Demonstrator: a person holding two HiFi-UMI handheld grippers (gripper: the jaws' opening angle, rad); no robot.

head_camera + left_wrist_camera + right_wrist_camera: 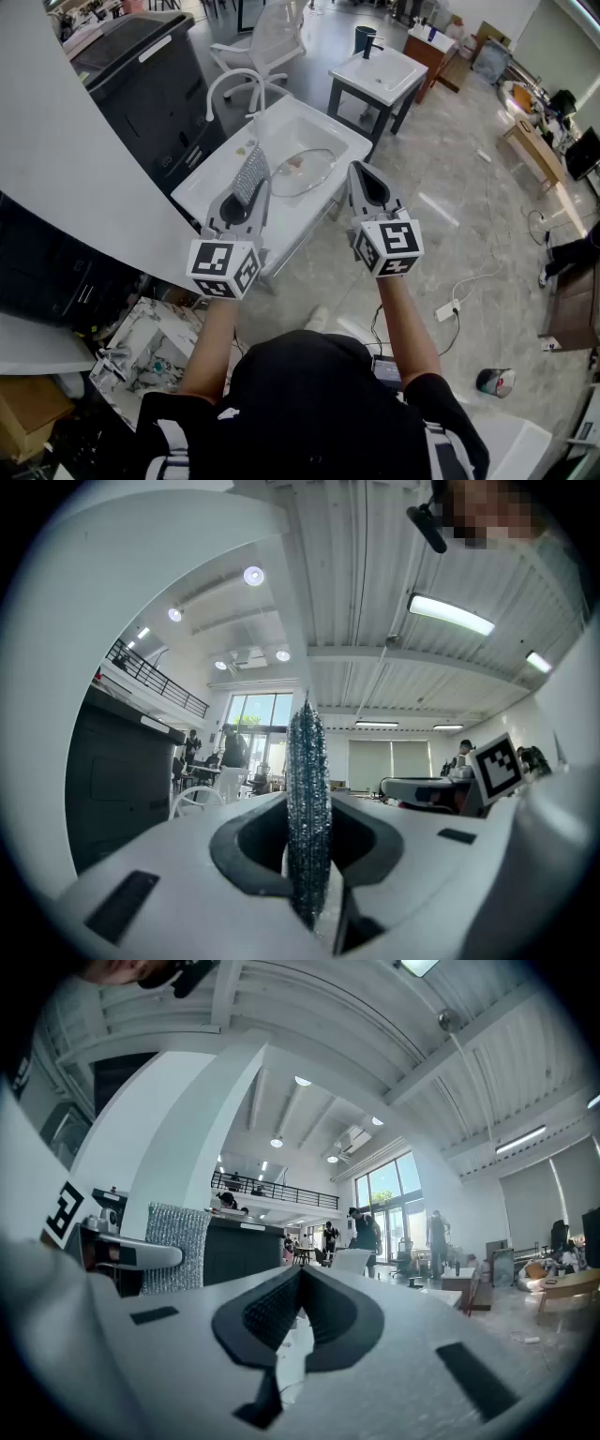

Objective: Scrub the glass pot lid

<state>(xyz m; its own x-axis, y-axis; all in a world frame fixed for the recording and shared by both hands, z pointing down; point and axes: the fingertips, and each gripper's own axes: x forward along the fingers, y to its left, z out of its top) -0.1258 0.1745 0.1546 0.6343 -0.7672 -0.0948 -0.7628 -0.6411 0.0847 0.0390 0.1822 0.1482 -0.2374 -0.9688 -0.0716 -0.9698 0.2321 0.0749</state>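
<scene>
Left gripper: your jaws clamp a flat, glittery mesh scrubber, which stands upright and edge-on.
Right gripper: your ribbed jaws are pressed together with nothing between them.
Lid: round clear glass, lying in the white basin ahead of both grippers.

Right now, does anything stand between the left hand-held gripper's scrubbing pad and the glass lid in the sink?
Nothing visible does. The glass lid lies uncovered in the white sink, and the left hand-held gripper holds the scrubbing pad just left of it in the head view.
</scene>
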